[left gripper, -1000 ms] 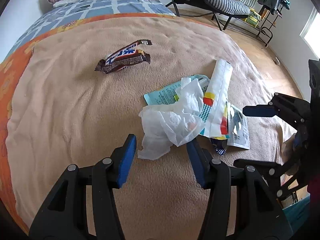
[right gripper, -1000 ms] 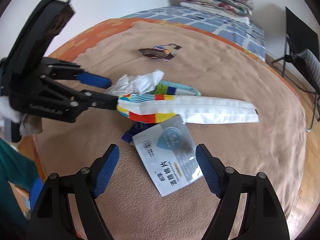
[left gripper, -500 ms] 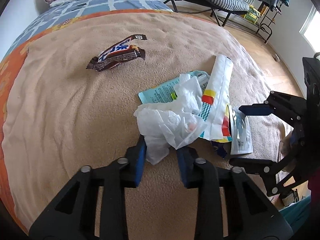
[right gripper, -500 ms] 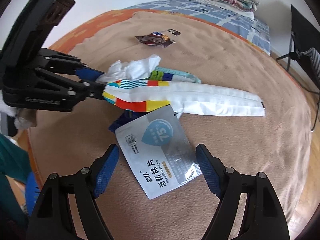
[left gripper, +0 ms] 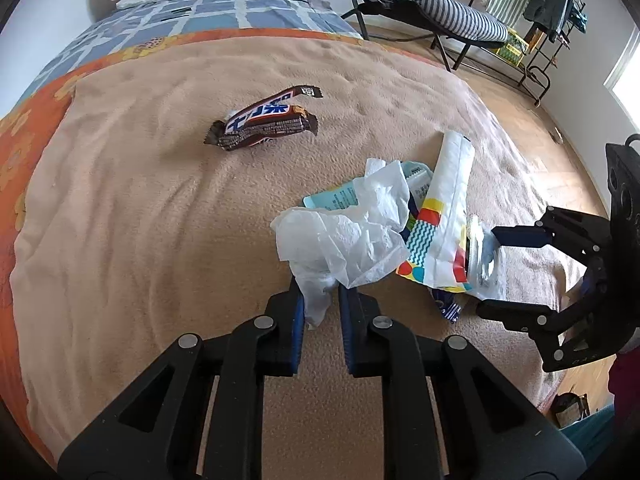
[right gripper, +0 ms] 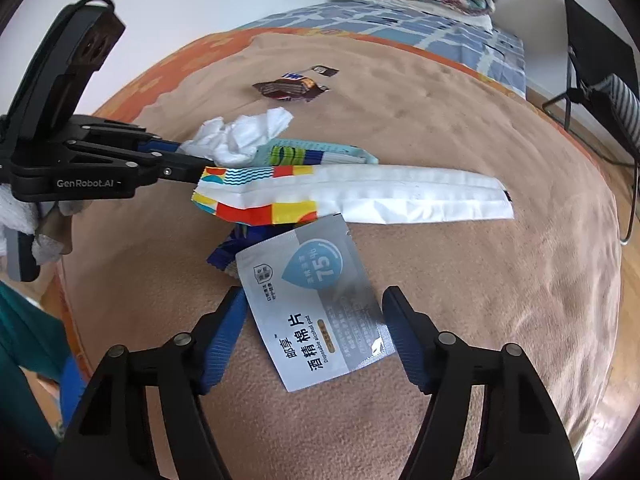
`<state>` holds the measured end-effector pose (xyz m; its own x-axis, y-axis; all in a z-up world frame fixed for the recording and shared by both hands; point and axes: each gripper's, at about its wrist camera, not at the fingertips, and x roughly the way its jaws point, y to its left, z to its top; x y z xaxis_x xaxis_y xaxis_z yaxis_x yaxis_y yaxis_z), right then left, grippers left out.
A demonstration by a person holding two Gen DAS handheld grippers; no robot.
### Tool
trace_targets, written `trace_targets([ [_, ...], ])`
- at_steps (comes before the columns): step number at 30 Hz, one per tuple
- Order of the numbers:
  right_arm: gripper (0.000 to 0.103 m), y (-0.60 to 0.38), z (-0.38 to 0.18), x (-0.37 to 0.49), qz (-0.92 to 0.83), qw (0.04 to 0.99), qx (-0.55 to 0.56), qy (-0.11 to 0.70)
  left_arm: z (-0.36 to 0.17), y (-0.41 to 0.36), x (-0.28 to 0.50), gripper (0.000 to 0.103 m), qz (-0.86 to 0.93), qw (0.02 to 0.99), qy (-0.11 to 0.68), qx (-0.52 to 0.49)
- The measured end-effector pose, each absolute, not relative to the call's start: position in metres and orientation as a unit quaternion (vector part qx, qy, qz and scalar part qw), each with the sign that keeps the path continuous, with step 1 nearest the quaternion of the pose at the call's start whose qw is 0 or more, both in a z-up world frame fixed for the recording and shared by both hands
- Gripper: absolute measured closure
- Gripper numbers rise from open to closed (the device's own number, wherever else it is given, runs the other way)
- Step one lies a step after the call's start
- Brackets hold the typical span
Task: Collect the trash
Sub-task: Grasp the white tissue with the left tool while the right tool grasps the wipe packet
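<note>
Left gripper (left gripper: 321, 300): we see its 2 blue pads clenched on the near tail of the crumpled white tissue (left gripper: 352, 236), at 6 o'clock of the trash pile.
Right gripper (right gripper: 312, 332): fingers spread apart, straddling the grey alcohol-pad sachet (right gripper: 316, 300) without touching it that we can tell.
Tissue: lies on the tan blanket (left gripper: 140, 240), overlapping the pale blue packet (left gripper: 332, 200) at its 12 o'clock.
Long white wrapper (right gripper: 360, 196): coloured blocks at 1 end, lying over the sachet's far edge.
Chocolate bar wrapper (left gripper: 264, 122): well apart, at 11 o'clock of the pile.
Small dark blue wrapper (right gripper: 226, 248): tucked beneath the white wrapper.
</note>
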<state>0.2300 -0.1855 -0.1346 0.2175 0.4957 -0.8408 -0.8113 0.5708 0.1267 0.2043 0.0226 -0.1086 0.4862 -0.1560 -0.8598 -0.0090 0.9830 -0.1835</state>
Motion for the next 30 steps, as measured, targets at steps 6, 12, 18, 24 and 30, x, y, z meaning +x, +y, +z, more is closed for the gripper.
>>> trace_targets([
  [6,0.042,-0.189,-0.127,0.227,0.43,0.767,-0.163,0.447,-0.105,0.021,0.202,0.089,-0.044,0.861,0.5,-0.08],
  [12,0.045,-0.186,-0.127,0.224,0.428,0.766,-0.173,0.447,-0.105,0.02,0.199,0.089,-0.043,0.86,0.502,-0.08],
  [18,0.031,-0.189,-0.131,0.23,0.439,0.754,-0.15,0.465,-0.105,0.02,0.198,0.089,-0.042,0.86,0.503,-0.078],
  [24,0.031,-0.175,-0.141,0.217,0.42,0.756,-0.229,0.447,-0.107,0.023,0.197,0.089,-0.041,0.86,0.503,-0.08],
  [30,0.033,-0.18,-0.14,0.219,0.41,0.767,-0.231,0.436,-0.106,0.024,0.196,0.089,-0.04,0.86,0.501,-0.082],
])
